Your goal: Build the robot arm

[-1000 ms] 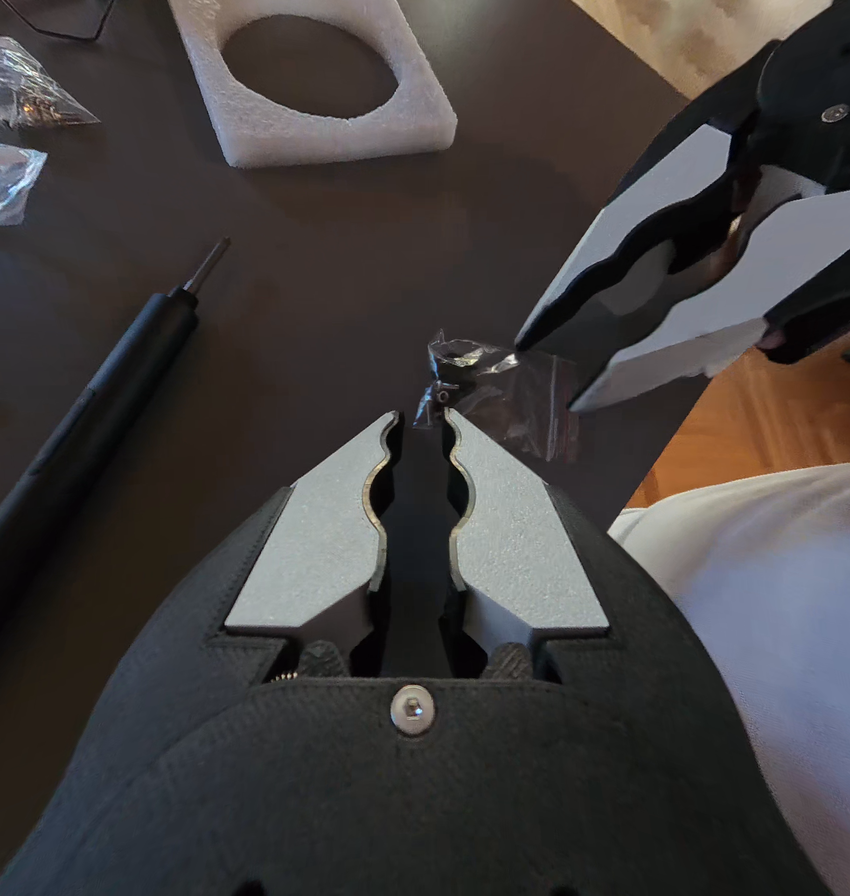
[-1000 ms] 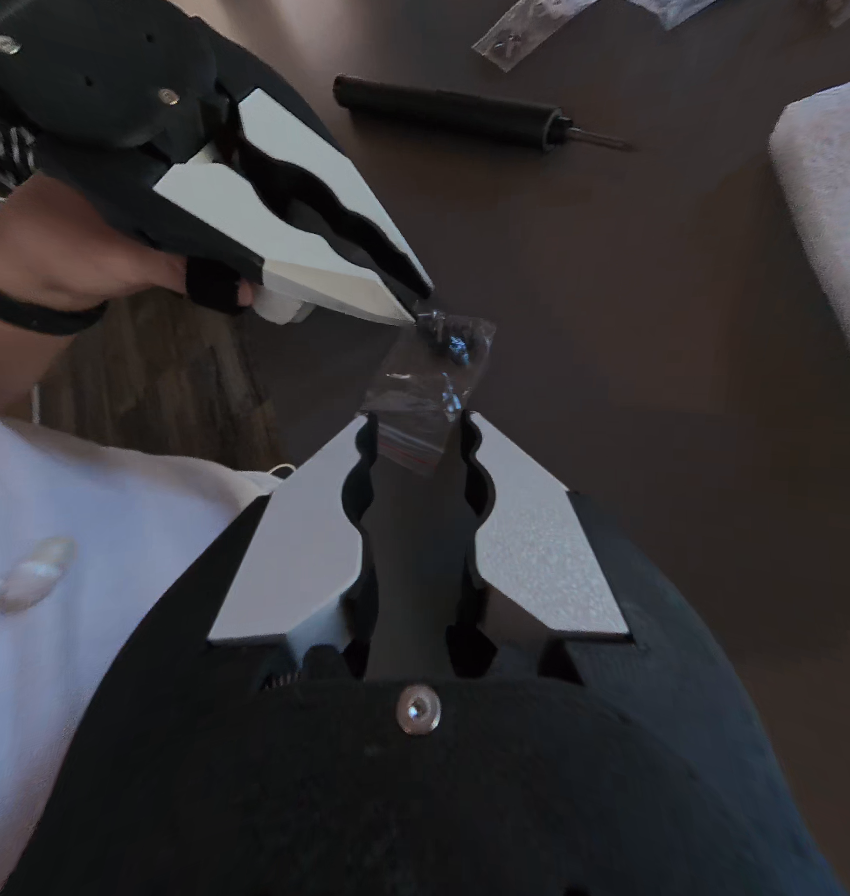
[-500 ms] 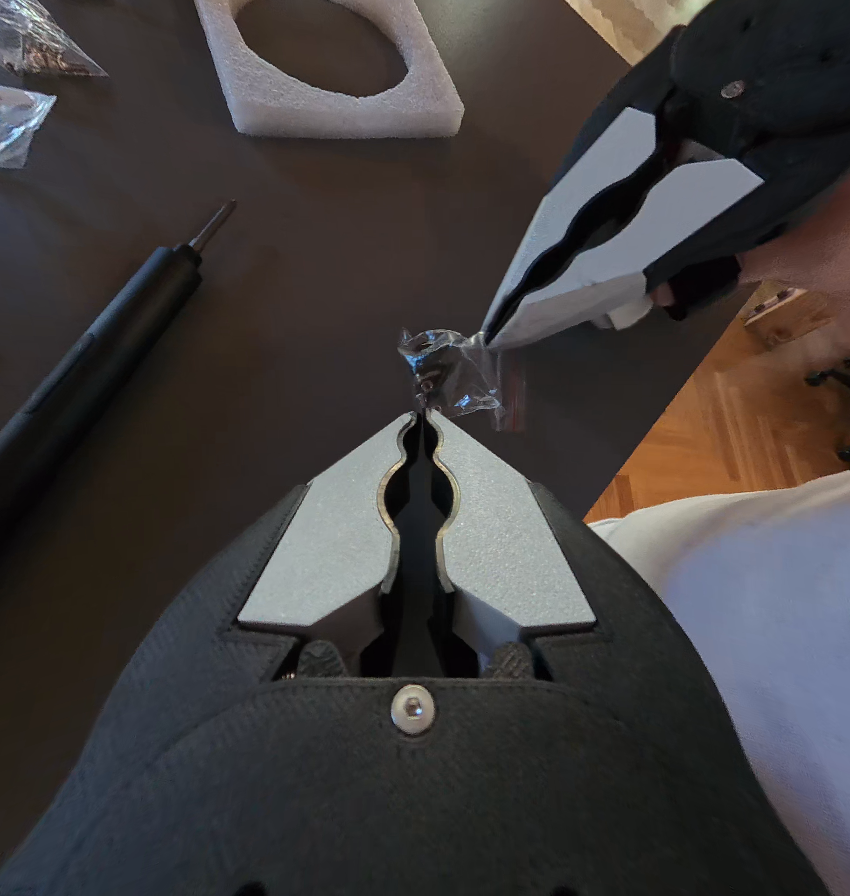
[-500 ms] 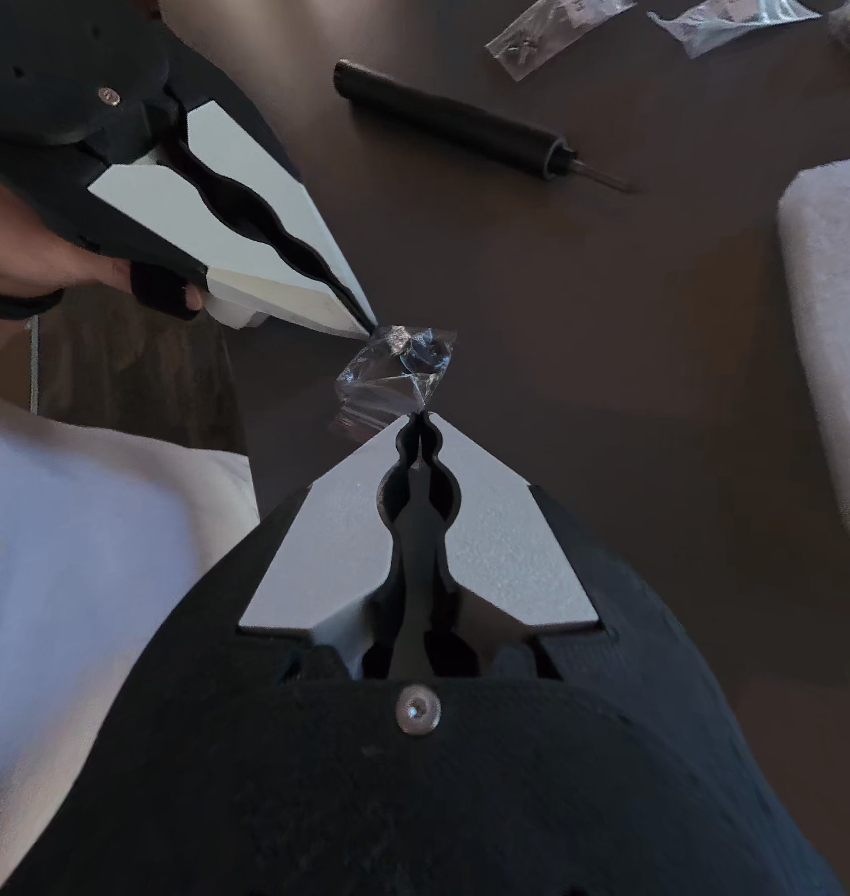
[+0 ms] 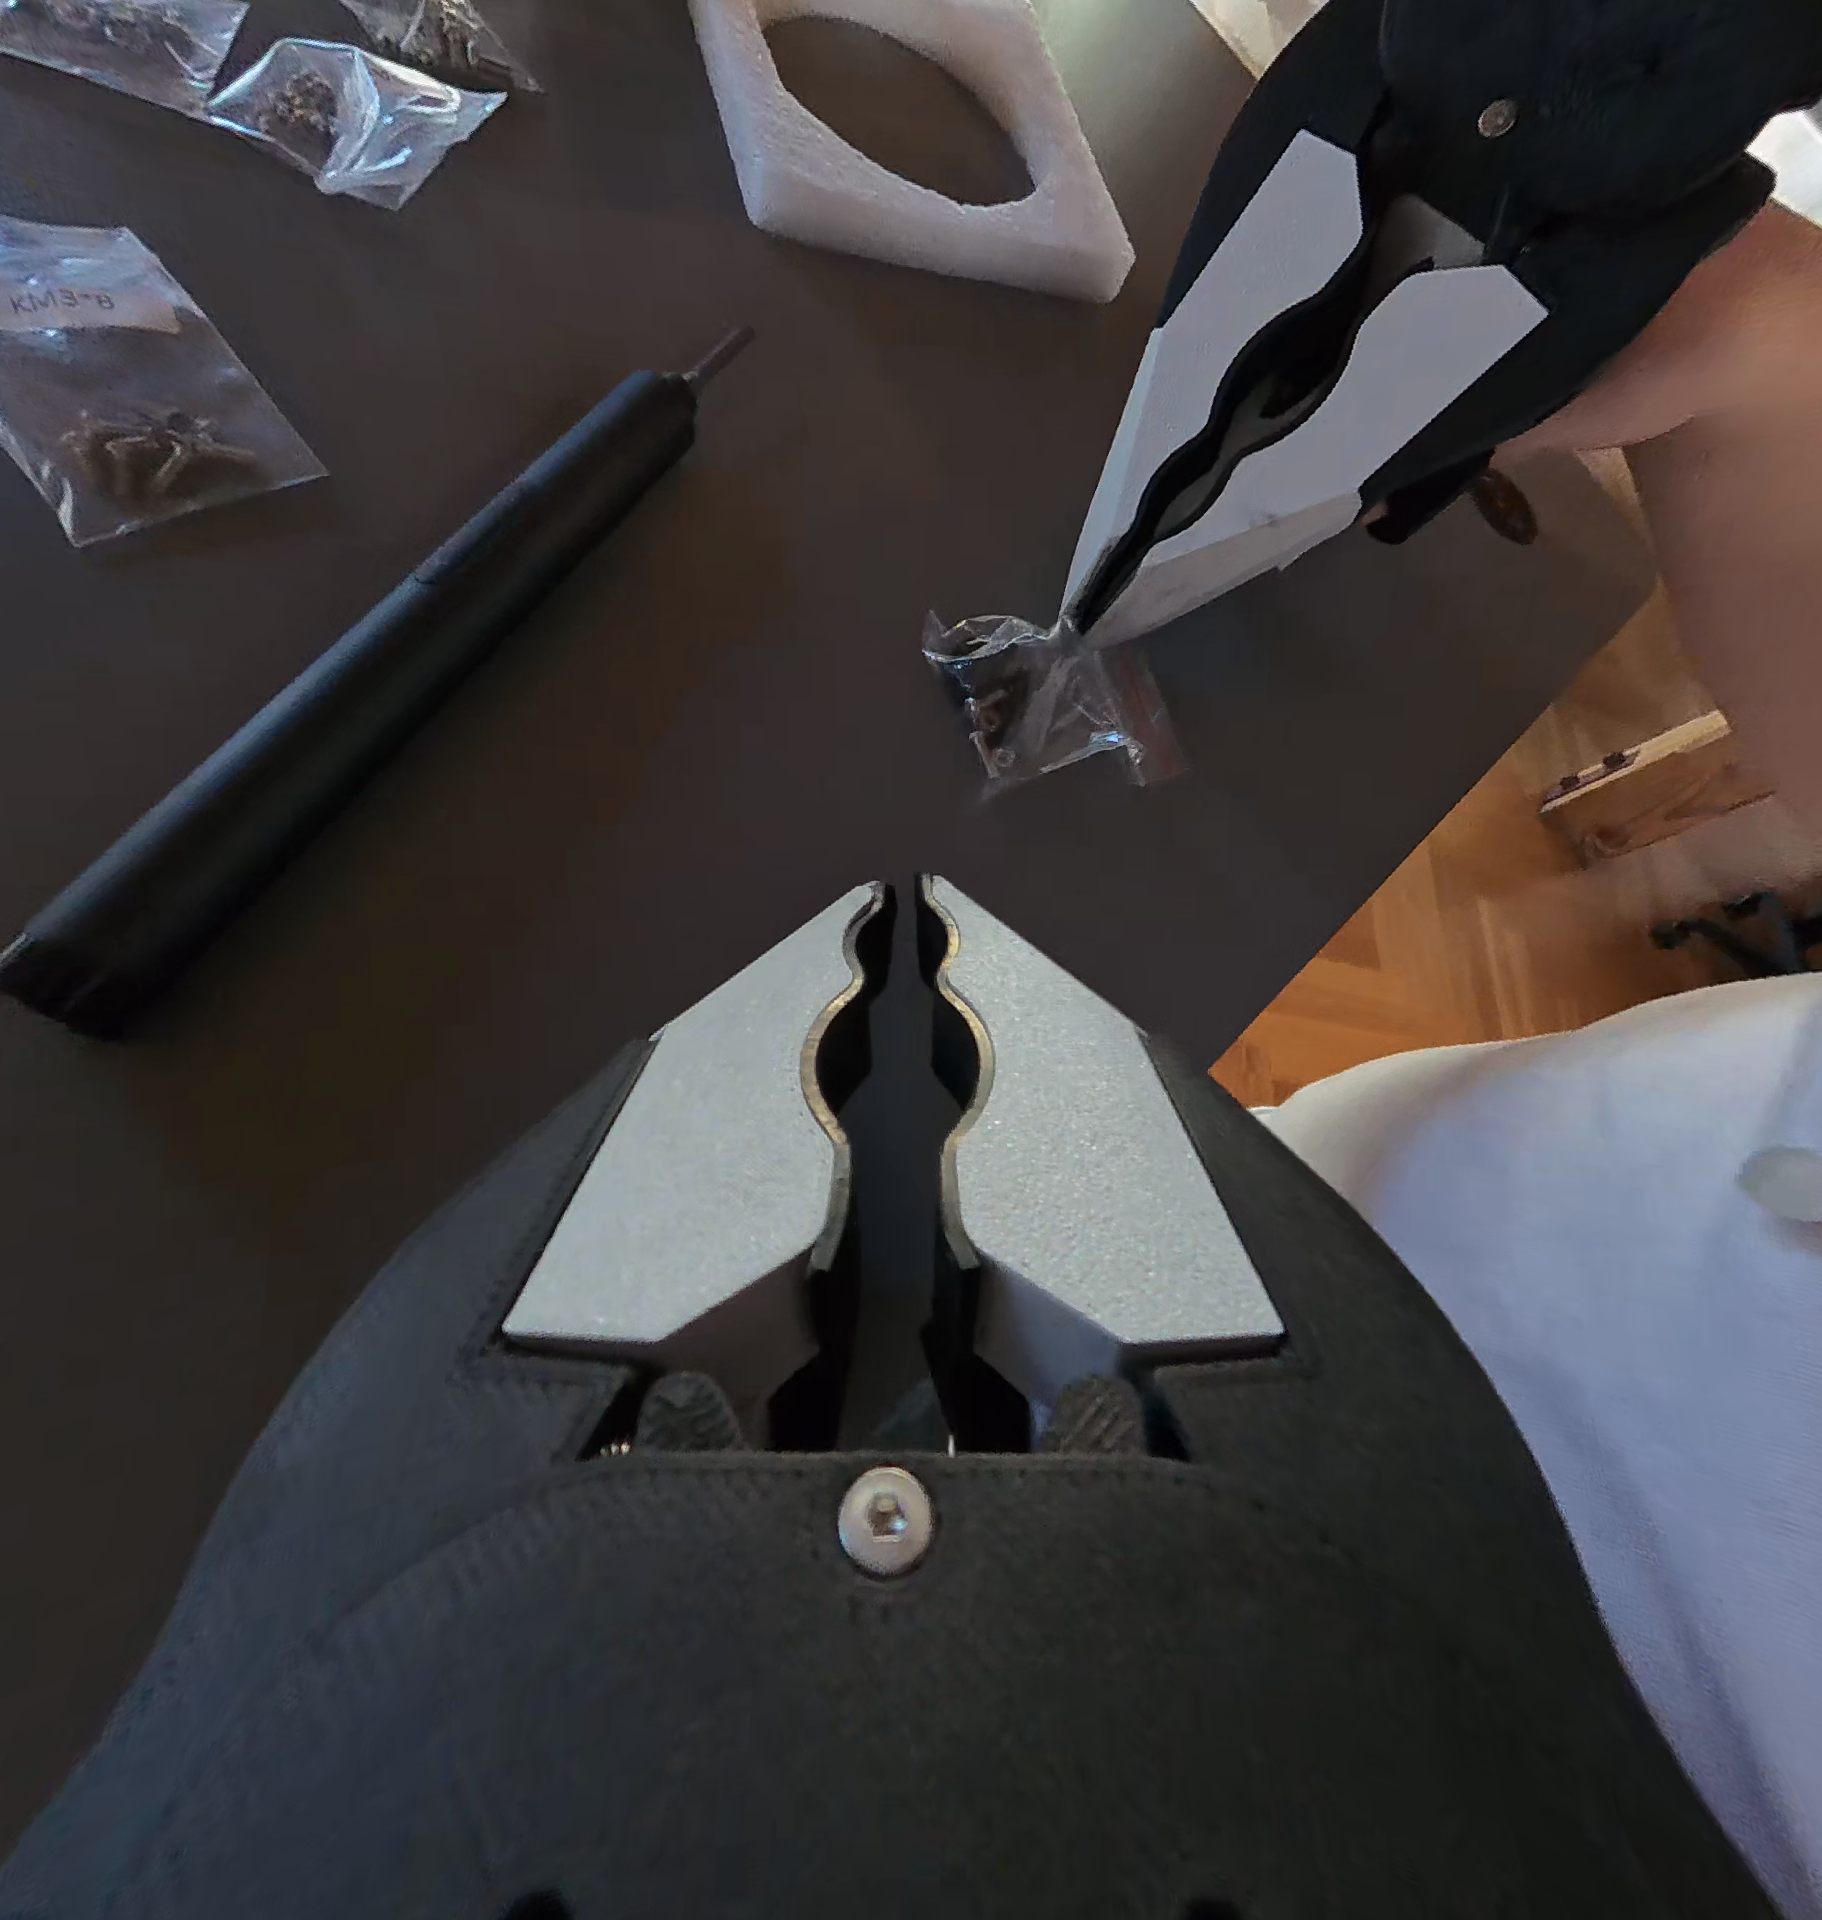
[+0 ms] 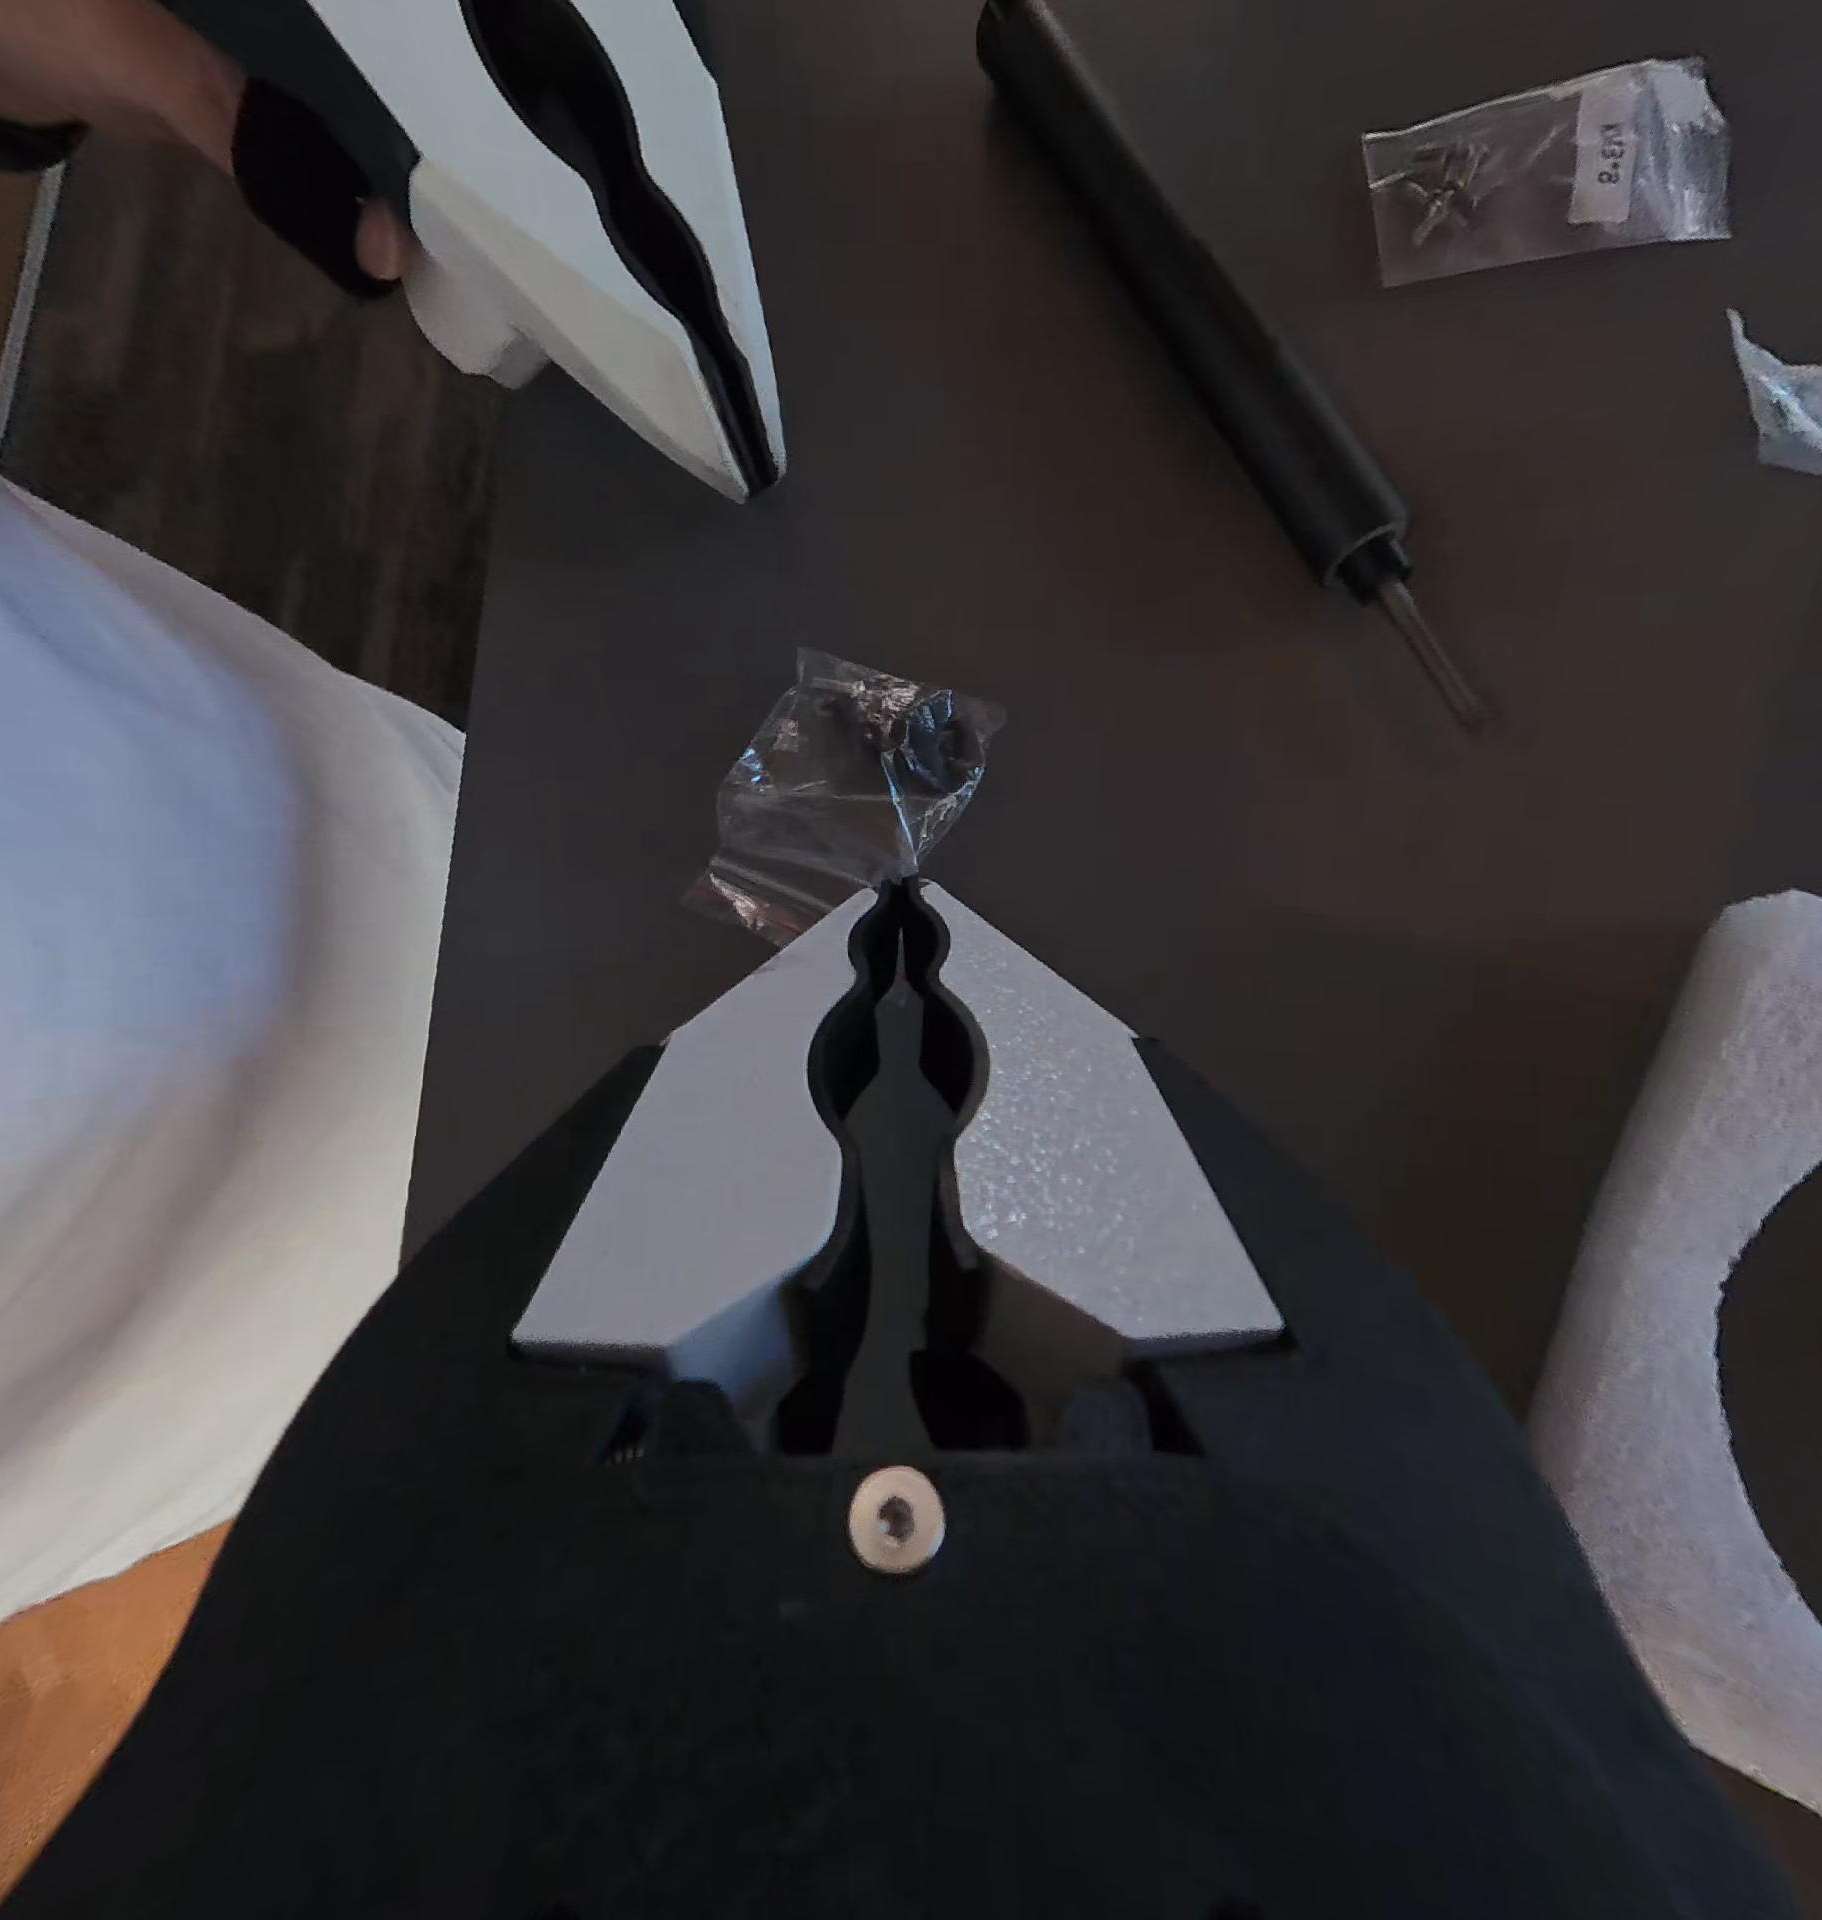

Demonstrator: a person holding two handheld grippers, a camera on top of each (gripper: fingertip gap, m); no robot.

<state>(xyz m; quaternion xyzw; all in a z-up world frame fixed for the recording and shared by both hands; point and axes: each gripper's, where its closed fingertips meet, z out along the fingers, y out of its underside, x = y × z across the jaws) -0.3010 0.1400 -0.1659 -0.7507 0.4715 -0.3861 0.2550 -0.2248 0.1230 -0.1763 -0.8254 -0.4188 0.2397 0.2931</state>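
Observation:
A small clear plastic bag of dark screws [image 6: 855, 790] hangs just above the dark table [image 6: 1198, 831]. My right gripper [image 6: 902, 885] is shut on one corner of it. In the left wrist view the right gripper [image 5: 1078, 623] comes in from the upper right and pinches the bag [image 5: 1042, 707] at its top. My left gripper [image 5: 905, 885] is shut and empty, a short way back from the bag and not touching it. In the right wrist view the left gripper [image 6: 756, 478] shows at the upper left, apart from the bag.
A black screwdriver [image 5: 367, 665] lies on the table to the left. A white foam block with a hole [image 5: 917, 135] lies beyond it. Several clear bags of screws [image 5: 107, 395] lie at the far left. The table edge and wood floor [image 5: 1458, 935] are at the right, by a person's white shirt [image 5: 1613, 1351]. The grippers' ends are close to 9 cm from one another. Between my left fingertips and the black screwdriver [image 5: 367, 665] there is roughly 9 cm. Seen from the right wrist view [image 6: 1141, 185] as well.
Both grippers closed on the bag from opposite sides. The bag has since come out of the left gripper, which drew back. The right gripper still holds the bag.

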